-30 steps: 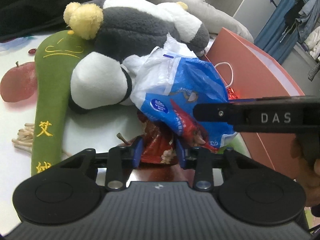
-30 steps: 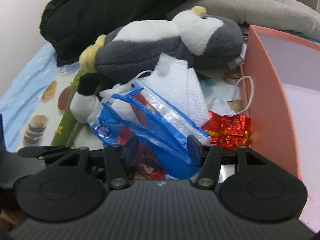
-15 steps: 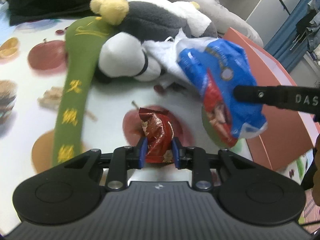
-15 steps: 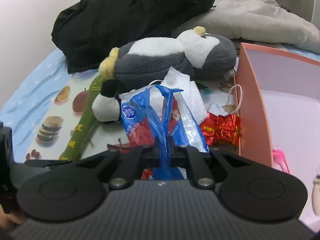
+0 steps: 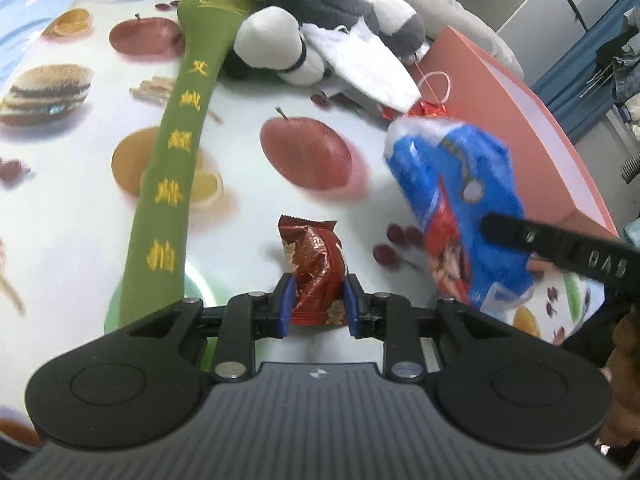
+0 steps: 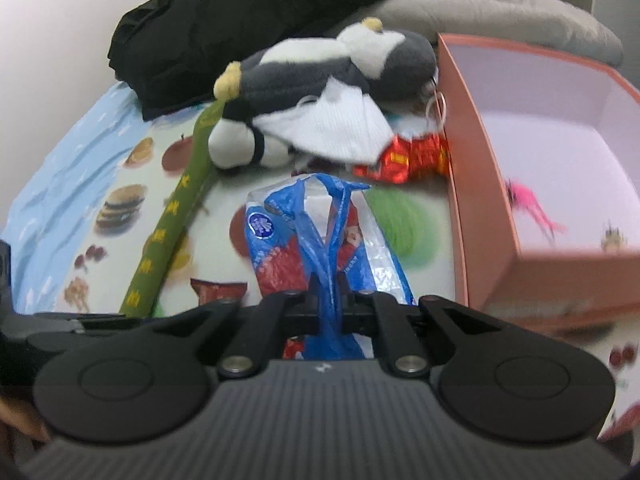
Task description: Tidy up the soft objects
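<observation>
My left gripper (image 5: 316, 304) is shut on a dark red snack packet (image 5: 316, 272), held above the fruit-print tablecloth (image 5: 80, 220). My right gripper (image 6: 329, 308) is shut on a blue and white plastic bag (image 6: 320, 236), which hangs in the air; the same bag (image 5: 460, 200) shows at the right of the left wrist view. Behind lie a grey, white and yellow plush toy (image 6: 320, 76), a white sock (image 6: 332, 128), a long green fabric bar (image 5: 176, 168) with yellow characters, and a shiny red wrapper (image 6: 404, 156).
A pink open box (image 6: 472, 184) stands at the right, with small pink items inside. A black garment (image 6: 240, 16) and a grey cushion (image 6: 500, 12) lie at the back. A hand (image 5: 624, 364) shows at the right edge of the left wrist view.
Both grippers pulled back from the pile, each lifting its catch. The right jaws closed on the blue bag. The red packet and the bag came away from the plush toy.
</observation>
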Demonstrator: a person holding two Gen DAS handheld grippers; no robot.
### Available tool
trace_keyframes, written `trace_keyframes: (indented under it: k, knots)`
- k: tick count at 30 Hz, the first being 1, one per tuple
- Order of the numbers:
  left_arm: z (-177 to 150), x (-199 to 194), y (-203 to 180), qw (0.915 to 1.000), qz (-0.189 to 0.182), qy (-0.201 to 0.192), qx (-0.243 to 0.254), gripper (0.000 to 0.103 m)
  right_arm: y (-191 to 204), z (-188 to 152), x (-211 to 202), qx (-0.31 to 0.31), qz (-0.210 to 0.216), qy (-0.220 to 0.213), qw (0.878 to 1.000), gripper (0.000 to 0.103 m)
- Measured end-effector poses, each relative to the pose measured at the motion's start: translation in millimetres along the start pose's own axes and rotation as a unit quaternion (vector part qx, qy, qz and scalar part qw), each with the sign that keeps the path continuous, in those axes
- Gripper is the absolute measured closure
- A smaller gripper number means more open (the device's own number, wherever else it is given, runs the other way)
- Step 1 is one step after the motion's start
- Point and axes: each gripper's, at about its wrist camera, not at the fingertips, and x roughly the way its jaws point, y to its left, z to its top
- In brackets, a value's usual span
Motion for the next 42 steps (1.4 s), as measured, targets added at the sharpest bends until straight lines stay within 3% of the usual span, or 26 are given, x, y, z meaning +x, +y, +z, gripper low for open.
trace_keyframes:
  k: [9, 10, 12, 14, 22, 23, 24, 27, 42]
  knots:
    - [-8.9, -7.8, -7.8, 0.9999, 0.014, 0.003, -0.008, 0.07, -15.5, -29.7, -3.9, 0.033, 0.019, 0.016, 0.999, 0.087]
    - [-8.7, -8.2, -8.0, 0.9998, 0.014, 0.003, -0.01, 0.064, -16.7, -31.0, -4.6, 0.033, 0.022, 0.015, 0.999, 0.083]
    - [-8.8, -10.6, -10.0, 0.9998, 0.018, -0.001, -0.012, 0.051, -19.5, -33.3, -6.6, 0.031, 0.028, 0.006, 0.999, 0.058]
    - [-9.6, -13.4, -11.3, 0.9996, 0.024, -0.008, -0.012, 0.05, -22.0, -34.7, -6.2, 0.029, 0.03, 0.0, 0.999, 0.052]
    - [-11.4, -19.9, -16.4, 0.9984, 0.019, -0.026, -0.046, 0.05, -13.8, -36.0, 15.2, -0.022, 0.046, -0.01, 0.999, 0.055]
    - [-11.0, -20.2, -17.5, 0.9981, 0.021, -0.029, -0.051, 0.05, -12.9, -36.5, 18.3, -0.024, 0.044, -0.006, 0.999, 0.064]
    - [-10.8, -20.7, -18.2, 0.9977, 0.023, -0.031, -0.055, 0.05, -12.1, -37.2, 20.3, -0.025, 0.039, -0.003, 0.999, 0.082]
    - [-9.9, -20.0, -20.9, 0.9967, 0.034, -0.036, -0.064, 0.05, -11.1, -39.5, 15.8, -0.025, 0.038, -0.01, 0.999, 0.092]
    - [0.2, 13.9, -33.7, 0.9911, 0.118, -0.017, -0.059, 0.052, -28.7, -51.9, -7.4, -0.007, 0.003, -0.021, 1.0, 0.093]
